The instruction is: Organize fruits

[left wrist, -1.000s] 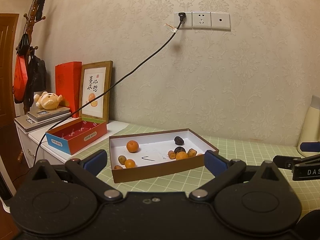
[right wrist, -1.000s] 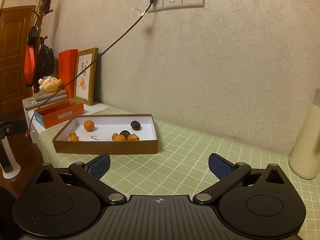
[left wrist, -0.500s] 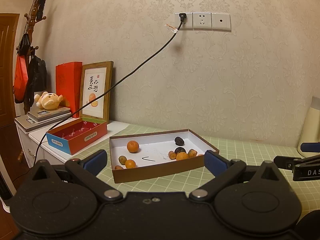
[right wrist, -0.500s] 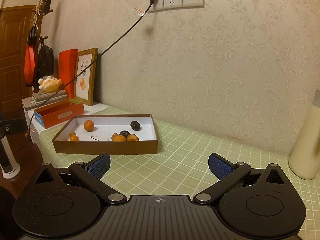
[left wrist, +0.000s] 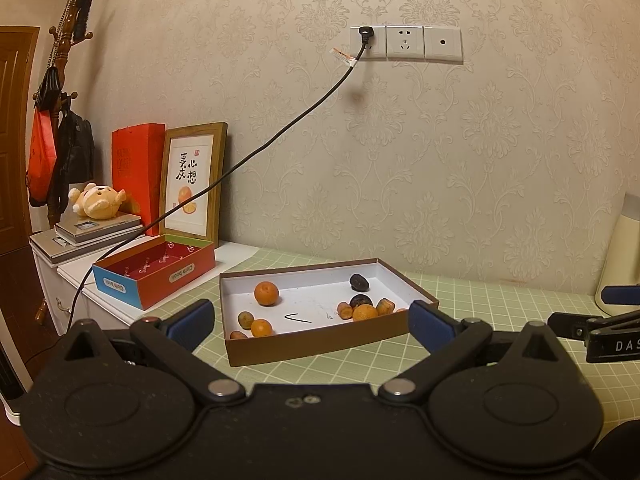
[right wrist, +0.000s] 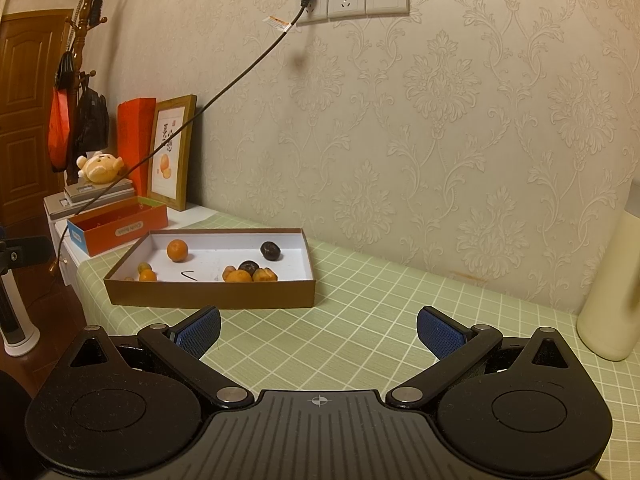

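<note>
The bench [right wrist: 360, 320] carries a brown tray [left wrist: 320, 344] ahead of both sets of fingers. All fruits [left wrist: 267, 293] lie inside it in loose clusters; whether sorting remains cannot be judged. Left gripper [left wrist: 312, 320] and right gripper [right wrist: 318, 332] fingers are spread, holding nothing.

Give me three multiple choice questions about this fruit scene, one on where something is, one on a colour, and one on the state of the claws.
1. Where is the fruit? A in the brown tray B in the red box C on the bare tablecloth
2. The fruit by the tray's far wall is: A green B dark C white
3. The two claws are: A both open, empty B both shut C one holding fruit

Answers: 1 A, the fruit lies inside the brown tray. 2 B, the dark fruit. 3 A, left claw and right claw spread with nothing between.
</note>
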### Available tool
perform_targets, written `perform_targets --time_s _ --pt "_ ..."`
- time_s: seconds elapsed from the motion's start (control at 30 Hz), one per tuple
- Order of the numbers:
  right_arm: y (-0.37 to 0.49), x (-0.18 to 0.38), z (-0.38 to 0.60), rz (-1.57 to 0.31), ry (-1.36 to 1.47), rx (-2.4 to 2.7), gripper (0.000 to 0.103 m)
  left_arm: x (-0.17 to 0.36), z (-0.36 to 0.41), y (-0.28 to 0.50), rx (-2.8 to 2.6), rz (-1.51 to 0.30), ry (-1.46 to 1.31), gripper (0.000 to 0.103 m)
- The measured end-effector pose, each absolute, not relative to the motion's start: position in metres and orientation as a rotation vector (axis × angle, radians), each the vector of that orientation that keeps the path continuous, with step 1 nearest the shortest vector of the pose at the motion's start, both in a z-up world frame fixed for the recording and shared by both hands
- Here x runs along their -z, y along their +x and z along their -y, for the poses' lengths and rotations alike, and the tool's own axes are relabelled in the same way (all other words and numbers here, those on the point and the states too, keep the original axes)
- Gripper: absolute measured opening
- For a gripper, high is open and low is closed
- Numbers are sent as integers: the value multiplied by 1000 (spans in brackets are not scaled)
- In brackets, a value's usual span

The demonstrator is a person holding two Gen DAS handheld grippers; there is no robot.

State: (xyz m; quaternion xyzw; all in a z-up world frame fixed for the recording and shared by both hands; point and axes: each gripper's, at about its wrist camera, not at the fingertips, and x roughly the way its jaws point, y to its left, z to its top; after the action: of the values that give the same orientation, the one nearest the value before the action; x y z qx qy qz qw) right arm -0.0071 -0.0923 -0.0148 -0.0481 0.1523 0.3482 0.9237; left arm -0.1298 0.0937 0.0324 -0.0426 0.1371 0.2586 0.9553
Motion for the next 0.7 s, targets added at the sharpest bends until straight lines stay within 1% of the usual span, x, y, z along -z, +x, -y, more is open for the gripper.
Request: perform_targets --time_s 0.7 --pt "-8 15 92 -312 -100 -714 103 -34 -95 -132 -532 -267 -87 96"
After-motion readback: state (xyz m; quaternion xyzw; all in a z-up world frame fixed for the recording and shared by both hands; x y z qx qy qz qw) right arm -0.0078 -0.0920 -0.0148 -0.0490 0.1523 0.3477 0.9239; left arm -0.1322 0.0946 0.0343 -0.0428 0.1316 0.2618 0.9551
